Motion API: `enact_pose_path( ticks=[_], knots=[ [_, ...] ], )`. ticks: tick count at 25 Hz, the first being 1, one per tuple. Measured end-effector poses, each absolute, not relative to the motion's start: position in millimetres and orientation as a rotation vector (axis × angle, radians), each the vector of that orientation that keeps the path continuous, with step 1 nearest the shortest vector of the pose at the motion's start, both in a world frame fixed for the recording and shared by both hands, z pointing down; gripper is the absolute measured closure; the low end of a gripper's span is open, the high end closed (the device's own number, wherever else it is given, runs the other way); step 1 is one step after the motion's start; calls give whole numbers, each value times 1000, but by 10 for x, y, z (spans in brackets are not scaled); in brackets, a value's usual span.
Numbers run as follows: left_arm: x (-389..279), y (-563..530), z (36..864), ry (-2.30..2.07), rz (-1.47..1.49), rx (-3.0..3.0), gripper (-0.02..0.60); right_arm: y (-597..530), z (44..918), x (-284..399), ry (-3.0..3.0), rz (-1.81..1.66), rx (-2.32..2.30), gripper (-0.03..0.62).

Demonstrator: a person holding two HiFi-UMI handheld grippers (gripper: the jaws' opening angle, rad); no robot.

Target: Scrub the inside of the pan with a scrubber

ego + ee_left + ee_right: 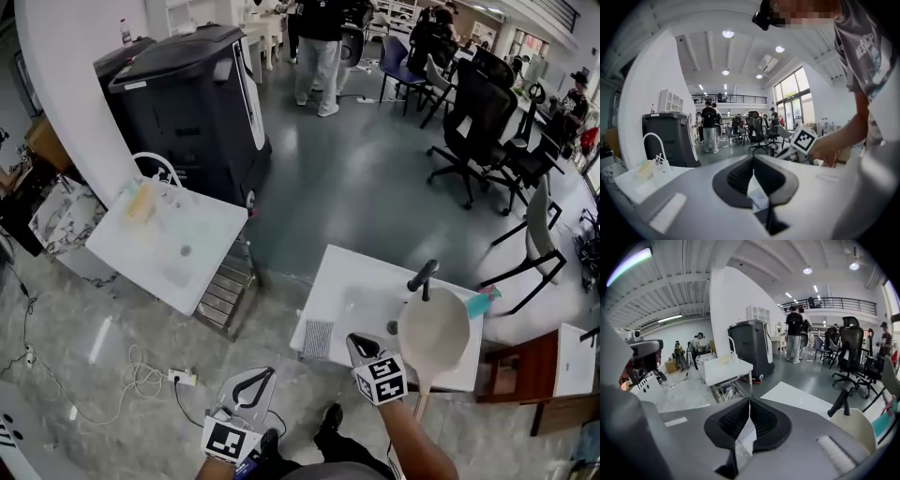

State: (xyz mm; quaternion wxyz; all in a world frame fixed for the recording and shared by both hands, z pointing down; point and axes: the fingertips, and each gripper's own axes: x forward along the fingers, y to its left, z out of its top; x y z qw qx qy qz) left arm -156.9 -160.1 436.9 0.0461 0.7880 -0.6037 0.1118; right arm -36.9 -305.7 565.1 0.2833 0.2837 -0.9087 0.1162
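A cream pan (434,333) with a black handle (422,275) lies on the small white table (342,281). A teal item (483,302), possibly the scrubber, sits at the pan's far right, and a grey ribbed pad (319,339) lies on the table's near left edge. My right gripper (354,339) hovers shut and empty over the table's near edge, just left of the pan. My left gripper (269,372) is shut and empty, lower left, off the table above the floor. In the right gripper view the jaws (749,400) meet, with the pan (855,426) ahead to the right. The left gripper (753,159) shows closed tips.
A second white table with a faucet (169,234) stands to the left, beside a big black machine (192,94). Cables and a power strip (183,377) lie on the floor. A brown wooden stand (511,370) is right of the table. Office chairs (478,122) and people stand farther back.
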Motion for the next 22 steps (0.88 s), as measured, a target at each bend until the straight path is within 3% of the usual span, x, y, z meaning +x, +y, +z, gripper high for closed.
enact_pose_path(
  ticks=[16, 22],
  knots=[
    [-1752, -1620, 5097, -1845, 387, 2231, 580, -3362, 7548, -939, -2181, 460, 655, 369],
    [-1796, -1571, 5213, -1844, 393, 2192, 580, -3330, 7776, -920, -2140, 528, 667, 392]
  ],
)
